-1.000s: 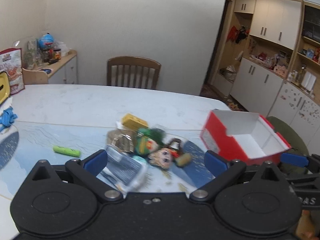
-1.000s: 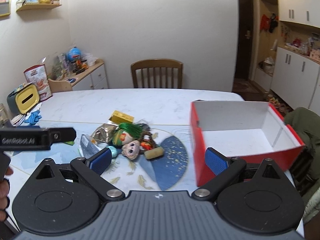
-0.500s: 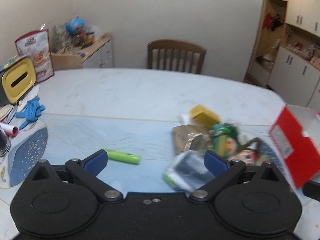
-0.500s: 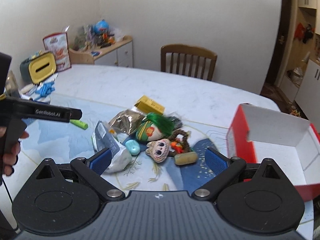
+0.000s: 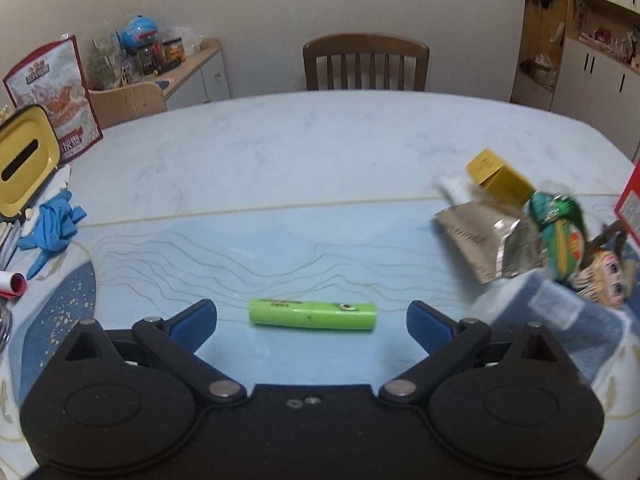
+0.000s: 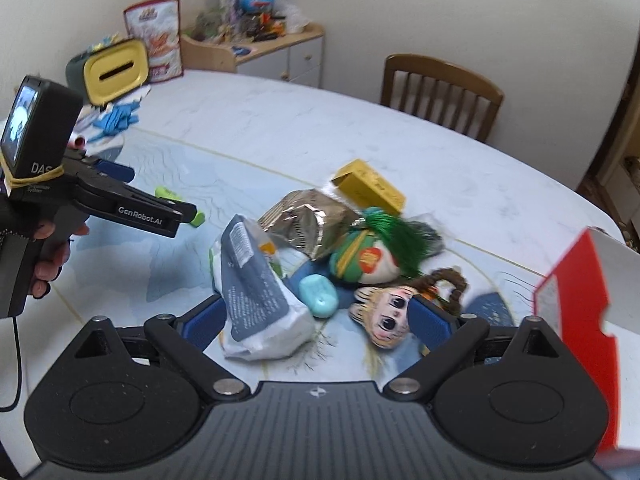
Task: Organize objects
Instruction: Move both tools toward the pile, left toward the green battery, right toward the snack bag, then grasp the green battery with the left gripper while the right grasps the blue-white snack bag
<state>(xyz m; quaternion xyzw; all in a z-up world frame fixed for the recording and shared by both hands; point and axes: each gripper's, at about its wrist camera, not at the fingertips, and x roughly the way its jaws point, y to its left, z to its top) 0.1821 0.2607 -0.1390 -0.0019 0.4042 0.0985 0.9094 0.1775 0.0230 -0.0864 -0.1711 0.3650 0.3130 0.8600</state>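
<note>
Right gripper (image 6: 314, 322): jaws wide apart, low over the near table, holding nothing.
Grey-and-white pouch (image 6: 256, 292): lies between the jaws, against the left finger.
Doll head (image 6: 384, 316): just inside the right finger.
Teal soap-like piece (image 6: 319, 295): between pouch and doll head.
Pile behind: foil bag (image 6: 310, 222), green-tasselled toy (image 6: 372, 256), yellow box (image 6: 370, 190) farthest.
Red box (image 6: 580, 328): at the right edge, open, white inside.
Left gripper (image 6: 128, 196): at the left, held in a hand (image 6: 48, 256); its jaws seem open, though partly hidden.
Green tube (image 6: 180, 208): on the table beyond that gripper's tip.
Table (image 6: 280, 120): pale marble, with a chair (image 6: 440, 92) at the far side.
</note>
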